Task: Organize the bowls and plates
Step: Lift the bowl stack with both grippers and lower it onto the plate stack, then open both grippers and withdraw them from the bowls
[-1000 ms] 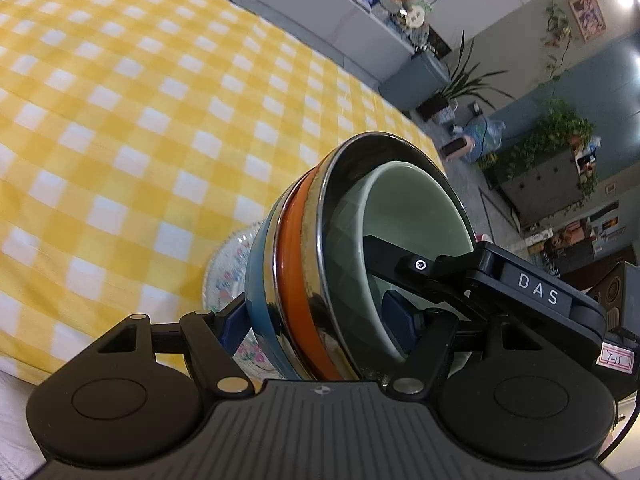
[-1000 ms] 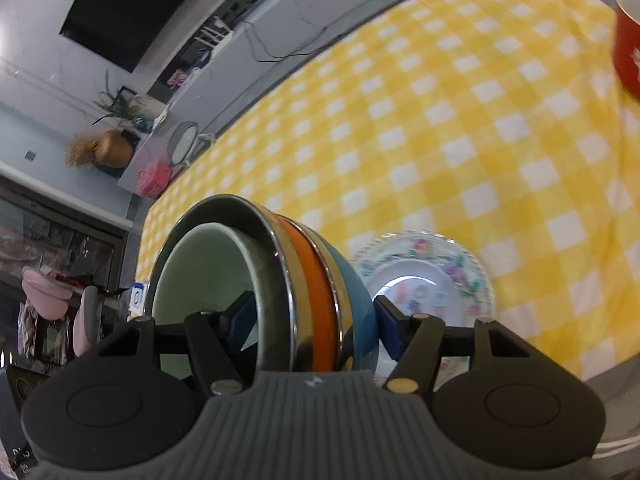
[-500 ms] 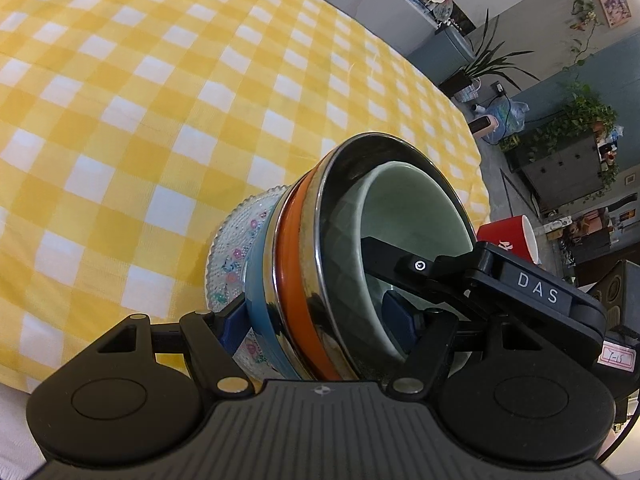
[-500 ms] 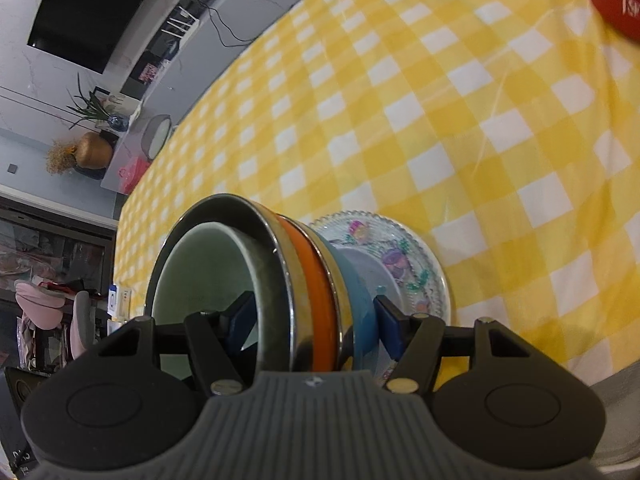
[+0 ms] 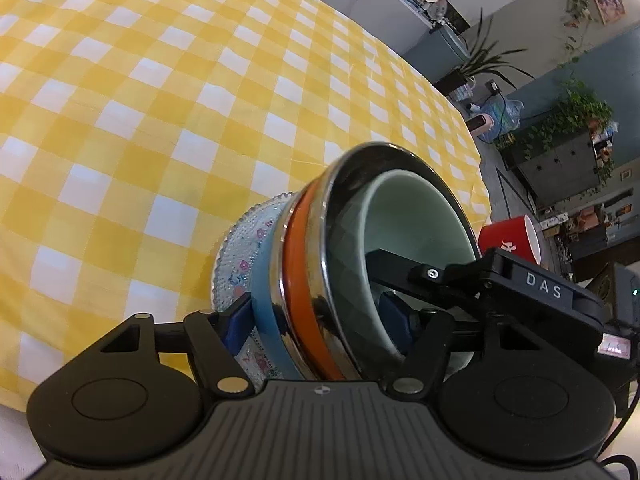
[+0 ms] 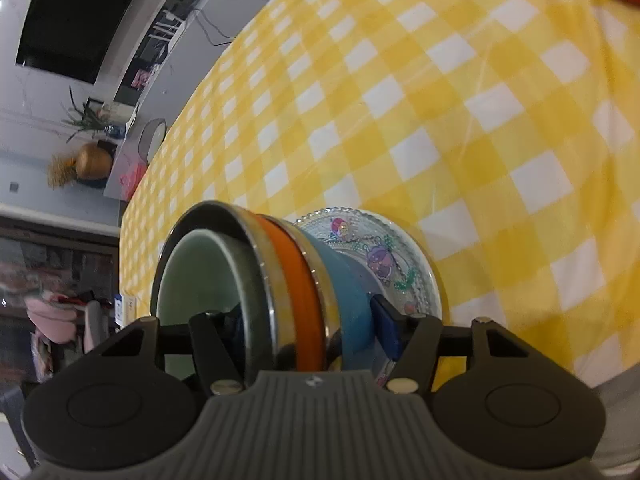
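Yellow check cloth (image 5: 168, 128) all around, and the nested bowls (image 5: 360, 248) sit on the flowered plate (image 5: 244, 248), so stacking looks nearly done. Both grippers pinch the stack from opposite sides to share the weight: left gripper (image 5: 316, 320), its jaws just closing in, and right gripper (image 6: 308, 330). Red cup (image 5: 508, 240) sits nearby.

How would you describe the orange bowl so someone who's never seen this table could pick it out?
On the yellow checked tablecloth, both grippers clamp one nested stack of bowls over a beaded floral plate. The orange bowl shows as a bright band mid-stack, between the steel bowl holding a pale green one and the blue bowl at the bottom.
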### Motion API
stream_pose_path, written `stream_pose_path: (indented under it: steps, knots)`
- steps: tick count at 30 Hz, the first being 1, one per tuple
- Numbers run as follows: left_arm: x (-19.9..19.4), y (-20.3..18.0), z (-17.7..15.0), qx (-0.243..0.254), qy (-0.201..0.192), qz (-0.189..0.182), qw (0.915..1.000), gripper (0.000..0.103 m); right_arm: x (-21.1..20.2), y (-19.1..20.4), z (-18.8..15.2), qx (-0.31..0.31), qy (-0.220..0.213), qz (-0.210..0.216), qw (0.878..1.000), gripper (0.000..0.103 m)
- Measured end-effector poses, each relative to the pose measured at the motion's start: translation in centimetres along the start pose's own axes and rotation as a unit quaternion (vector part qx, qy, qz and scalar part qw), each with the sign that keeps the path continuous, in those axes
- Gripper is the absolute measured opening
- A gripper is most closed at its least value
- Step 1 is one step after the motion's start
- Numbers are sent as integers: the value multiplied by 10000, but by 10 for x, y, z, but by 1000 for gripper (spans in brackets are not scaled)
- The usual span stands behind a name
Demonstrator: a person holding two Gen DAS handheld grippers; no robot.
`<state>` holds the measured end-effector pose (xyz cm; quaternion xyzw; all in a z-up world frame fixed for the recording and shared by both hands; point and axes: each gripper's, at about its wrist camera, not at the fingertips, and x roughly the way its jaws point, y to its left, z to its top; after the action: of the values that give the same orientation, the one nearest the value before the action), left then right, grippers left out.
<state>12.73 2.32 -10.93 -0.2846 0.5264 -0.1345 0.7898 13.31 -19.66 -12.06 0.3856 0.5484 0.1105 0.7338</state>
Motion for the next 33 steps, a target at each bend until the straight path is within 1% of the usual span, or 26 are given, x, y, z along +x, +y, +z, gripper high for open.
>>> stream_pose_path:
  steps: [3, 8, 11, 13, 18, 21, 22, 25, 28, 33]
  knots:
    - [-2, -1, 2, 20, -20, 45, 10000, 74, -3, -3, 1, 141, 31, 73, 9999, 61]
    - [-12, -13, 1, 313, -171, 274, 9990, 74, -6, 10, -4, -317, -84, -207, 9992, 60]
    - [-20, -19, -1, 500, -352, 418, 9972, 73, -6, 17, -8, -511, -142, -381, 9979, 59]
    - [-24, -21, -2, 521, -449, 428, 9967, 73, -7, 17, -9, -528, -156, -426, 9976, 56]
    - [-29, -20, 0, 510, -479, 394, 9968, 73, -12, 16, -5, -501, -278, -470, 9973, 53]
    - [-30, -21, 0, 566, -528, 461, 9959, 73, -23, 28, -6, -939, -553, -709, 9915, 53]
    - [-29, -21, 0, 571, -529, 481, 9958, 73, -26, 32, -7, -1073, -635, -725, 9895, 53]
    - [-27, -20, 0, 565, -493, 524, 9958, 73, -30, 37, -8, -1278, -649, -746, 9869, 52]
    - [-27, -20, -1, 627, -560, 627, 9945, 73, -23, 43, -12, -1608, -696, -1139, 9779, 48]
    - [-28, -22, -3, 784, -702, 832, 9910, 73, -15, 38, -12, -1560, -608, -1015, 9806, 46]
